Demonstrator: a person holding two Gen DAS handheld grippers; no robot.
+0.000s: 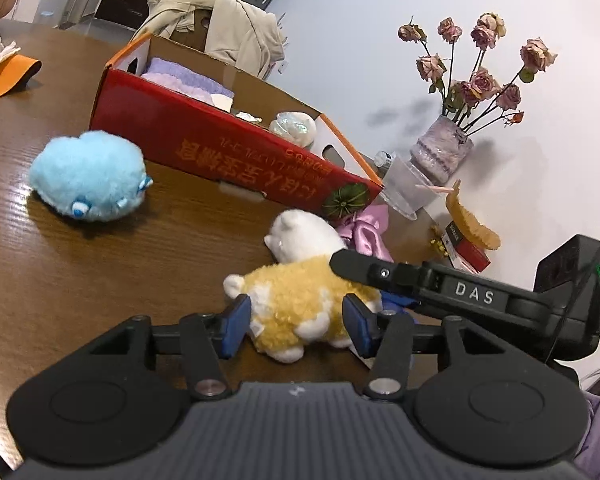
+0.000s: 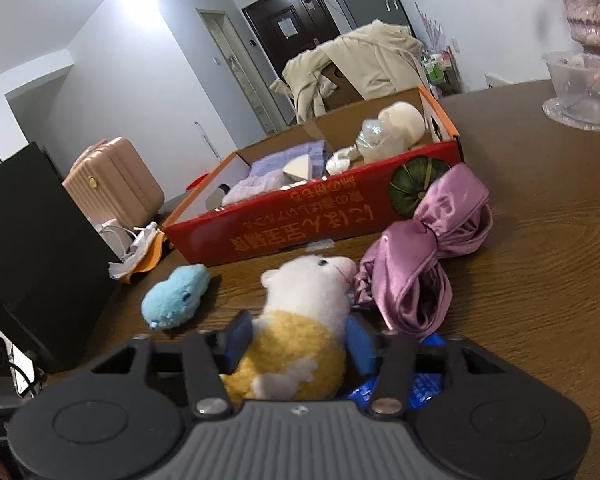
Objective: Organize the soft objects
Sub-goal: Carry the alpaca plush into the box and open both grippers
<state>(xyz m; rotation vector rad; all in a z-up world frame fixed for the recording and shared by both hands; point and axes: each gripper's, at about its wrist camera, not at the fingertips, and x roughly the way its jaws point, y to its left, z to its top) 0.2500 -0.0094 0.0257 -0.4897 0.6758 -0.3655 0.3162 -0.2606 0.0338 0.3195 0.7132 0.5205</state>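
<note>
Left hand-held gripper (image 1: 296, 326): blue pads either side of the yellow-and-white plush (image 1: 300, 312), touching its flanks; plush lies on the bench (image 1: 100, 280). Right hand-held gripper (image 2: 296, 338): pads pressed on the same plush (image 2: 300, 320) from the other end, its white head pointing away. Blue packet (image 2: 424, 392) lies under the right fingers. Pink satin bundle (image 2: 420, 264) just beside the plush head. Blue fluffy plush (image 1: 90, 176) lies apart on the bench. Behind: red cardboard box (image 1: 220, 152) holding a purple towel (image 1: 188, 80). Farthest: vase of dried roses (image 1: 444, 148).
</note>
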